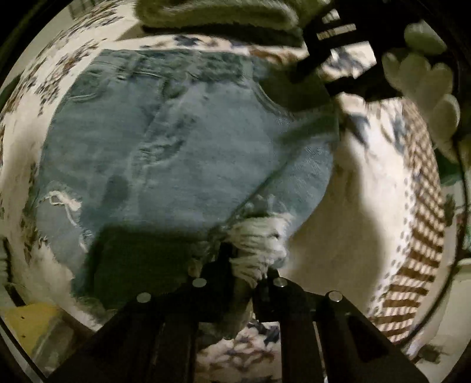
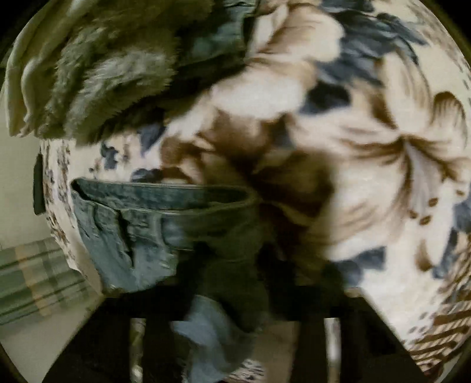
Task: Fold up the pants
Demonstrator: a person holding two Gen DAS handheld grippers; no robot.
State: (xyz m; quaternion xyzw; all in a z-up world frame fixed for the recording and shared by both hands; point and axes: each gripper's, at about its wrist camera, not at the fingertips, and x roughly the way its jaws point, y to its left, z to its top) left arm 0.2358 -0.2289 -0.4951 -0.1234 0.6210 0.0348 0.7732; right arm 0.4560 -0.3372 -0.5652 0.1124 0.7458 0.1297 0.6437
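Light blue ripped jeans [image 1: 164, 153] lie on a floral blanket [image 1: 347, 229], waistband at the far end. My left gripper [image 1: 247, 265] is shut on the frayed white hem [image 1: 259, 241] of a pant leg, which is folded up over the jeans. My right gripper [image 1: 326, 59] shows at the top right of the left wrist view, held by a white-gloved hand [image 1: 424, 76]. In the right wrist view the waistband [image 2: 159, 197] lies ahead at left, and my right gripper [image 2: 235, 297] is shut on a piece of blue denim [image 2: 212, 333]. That view is blurred.
A furry olive-green blanket [image 2: 112, 73] lies bunched beyond the waistband and shows in the left wrist view [image 1: 217, 14] too. A plaid cloth [image 2: 38, 277] is off the bed's left edge. A yellow object [image 1: 32, 321] sits at lower left.
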